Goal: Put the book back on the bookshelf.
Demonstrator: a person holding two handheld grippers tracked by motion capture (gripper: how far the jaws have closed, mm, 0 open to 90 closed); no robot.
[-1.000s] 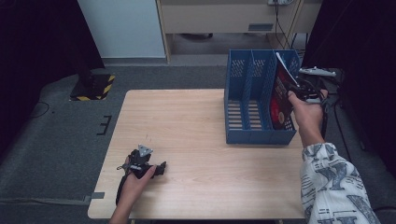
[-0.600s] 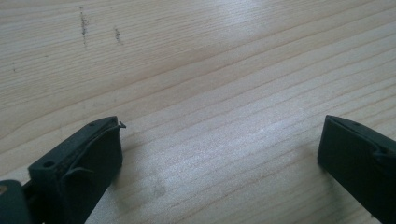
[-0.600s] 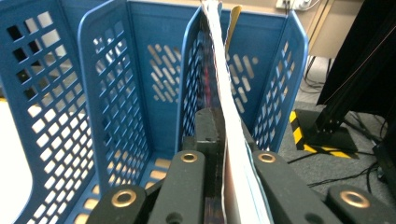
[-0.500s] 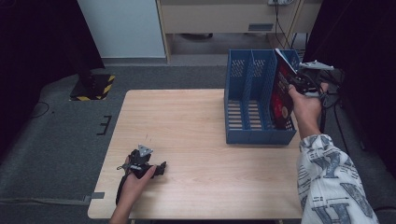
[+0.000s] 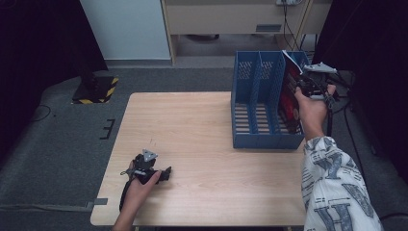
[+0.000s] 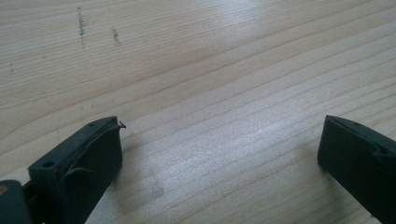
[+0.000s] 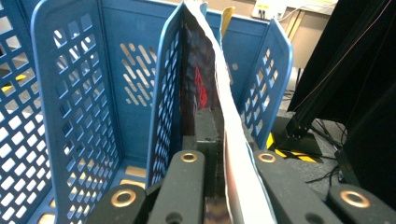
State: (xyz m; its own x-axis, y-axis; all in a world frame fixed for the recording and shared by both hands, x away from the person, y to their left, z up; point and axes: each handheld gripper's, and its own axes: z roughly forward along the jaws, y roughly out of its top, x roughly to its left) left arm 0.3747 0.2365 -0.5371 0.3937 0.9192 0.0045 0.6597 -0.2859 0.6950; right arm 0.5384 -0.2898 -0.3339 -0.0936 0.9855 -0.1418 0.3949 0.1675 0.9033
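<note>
A blue file rack with three compartments stands on the right side of the wooden table. A magazine with a dark red-and-black cover stands tilted in its rightmost compartment. My right gripper is shut on the magazine's near edge, above the rack's right wall. In the right gripper view the magazine and its white pages run up between my right gripper jaws, next to the perforated rack divider. My left gripper rests low at the table's front left, and the left gripper is open over bare wood.
A black stand base with yellow-black hazard stripes sits on the grey floor left of the table. Cables trail on the floor right of the rack. A pale cabinet stands behind the table.
The right hand has edged slightly up and away with the magazine still in its grip. The left hand has stayed where it was.
</note>
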